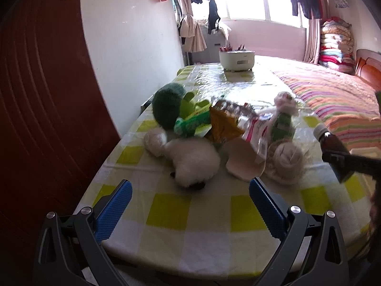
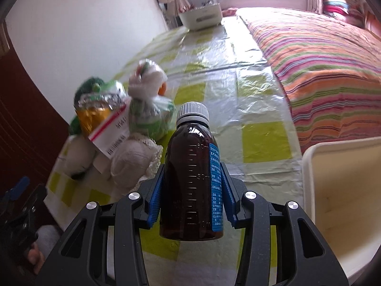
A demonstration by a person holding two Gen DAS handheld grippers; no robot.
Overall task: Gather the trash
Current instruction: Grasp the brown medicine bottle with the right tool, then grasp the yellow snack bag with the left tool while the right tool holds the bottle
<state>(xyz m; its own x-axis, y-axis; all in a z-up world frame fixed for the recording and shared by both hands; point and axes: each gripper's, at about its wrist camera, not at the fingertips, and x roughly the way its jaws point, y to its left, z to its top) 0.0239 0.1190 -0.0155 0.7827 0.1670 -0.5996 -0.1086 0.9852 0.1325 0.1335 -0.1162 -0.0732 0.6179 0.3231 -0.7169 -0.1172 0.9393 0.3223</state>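
Note:
My right gripper [image 2: 193, 190] is shut on a brown medicine bottle [image 2: 190, 181] with a grey cap and blue label, held above the checked table; the bottle also shows at the right of the left wrist view [image 1: 333, 145]. A pile of trash lies on the table: an orange wrapper [image 1: 221, 126], a green wrapper [image 1: 193, 124], a white and red box [image 1: 254, 131], a knotted plastic bag [image 1: 283, 116] and an eggshell [image 1: 243, 159]. My left gripper [image 1: 190, 195] is open and empty, just short of a white plush toy [image 1: 193, 162].
A white bin [image 2: 343, 190] stands at the right, close to the bottle. A green plush [image 1: 166, 104] sits behind the pile. A white pot [image 1: 235, 59] stands at the table's far end. A striped bed [image 1: 338, 102] runs along the right, a wall on the left.

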